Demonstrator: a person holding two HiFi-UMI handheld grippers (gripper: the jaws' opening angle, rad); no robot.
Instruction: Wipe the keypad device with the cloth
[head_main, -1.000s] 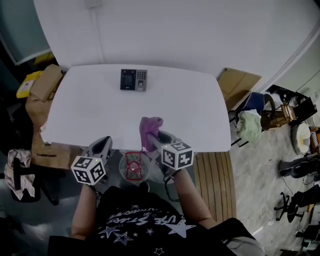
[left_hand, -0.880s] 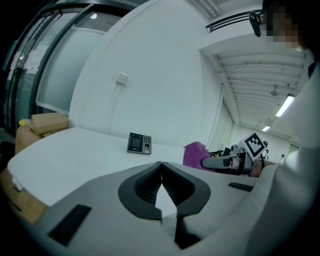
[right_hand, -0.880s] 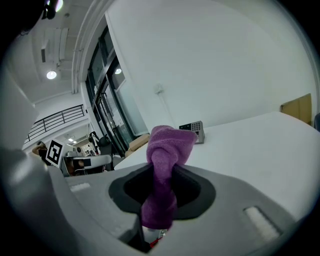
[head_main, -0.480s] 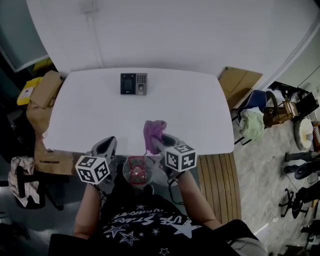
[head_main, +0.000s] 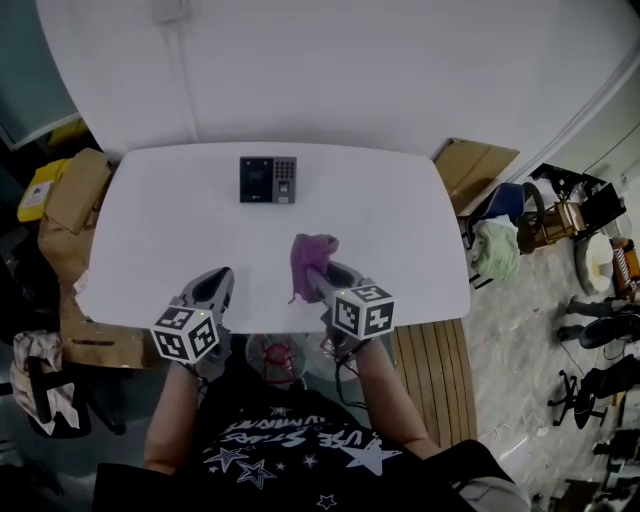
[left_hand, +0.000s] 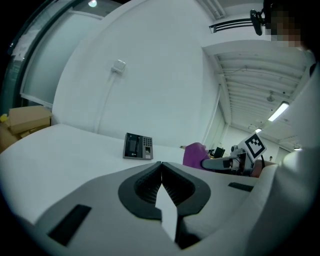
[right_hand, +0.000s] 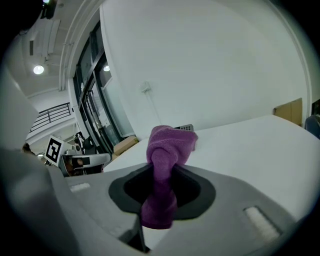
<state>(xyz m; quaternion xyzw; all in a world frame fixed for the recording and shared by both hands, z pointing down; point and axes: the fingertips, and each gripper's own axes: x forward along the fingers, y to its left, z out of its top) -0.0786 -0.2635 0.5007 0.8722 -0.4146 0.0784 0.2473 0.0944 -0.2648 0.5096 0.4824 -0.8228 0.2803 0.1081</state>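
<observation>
R claw (head_main: 312, 278) clamped on purple cloth (head_main: 309, 256), bunched up above tabletop (head_main: 170, 230) nr front edge. L claw (head_main: 215, 286) pressed together, empty, at R's 9 o'clock. Flat keypad (head_main: 267, 180) at 12 o'clock, far edge, well apart from both.

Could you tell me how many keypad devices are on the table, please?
1: the keypad device lies near the far edge of the table, left of centre. None appears hidden.

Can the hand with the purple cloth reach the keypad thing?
Probably yes. The right gripper, shut on the cloth, is over the table, and only bare tabletop lies between it and the keypad device.
</observation>
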